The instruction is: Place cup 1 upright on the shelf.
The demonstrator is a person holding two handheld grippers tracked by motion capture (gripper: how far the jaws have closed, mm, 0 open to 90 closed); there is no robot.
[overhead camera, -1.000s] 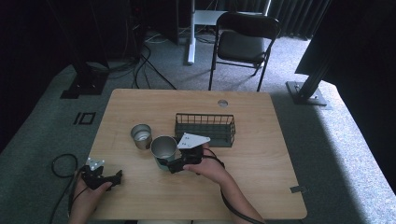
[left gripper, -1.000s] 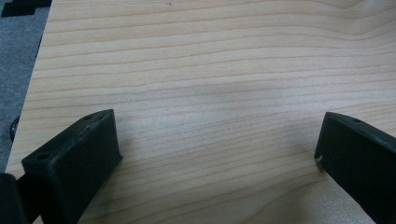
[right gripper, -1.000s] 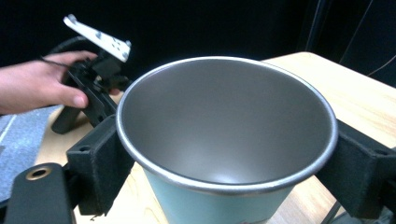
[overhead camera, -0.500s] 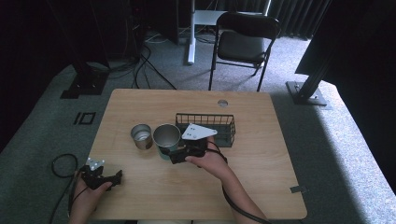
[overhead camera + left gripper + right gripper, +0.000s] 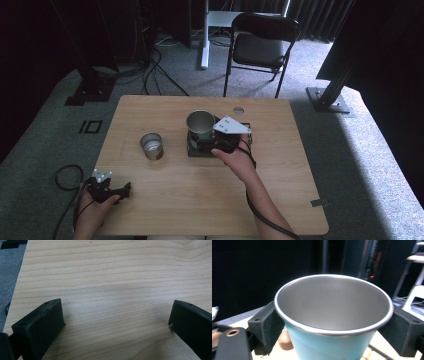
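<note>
A dim room with grey carpet is surrounding the wooden desk (image 5: 165, 200), with a black folding chair (image 5: 262, 45) standing beyond its far edge. The wire basket (image 5: 197, 149) is sitting mostly hidden behind the person's right hand (image 5: 239, 162) and its tongs, so its contents are hard to make out. No writing is showing on anything. The right tongs (image 5: 332, 325) are clamping a metal cup (image 5: 334, 315) with a light blue outer wall, holding it upright above the basket's left end. A second metal cup (image 5: 151, 145) is standing on the desk, left of the basket. The left tongs (image 5: 115, 322) are gaping wide, holding nothing, resting low over bare wood near the desk's near left corner.
</note>
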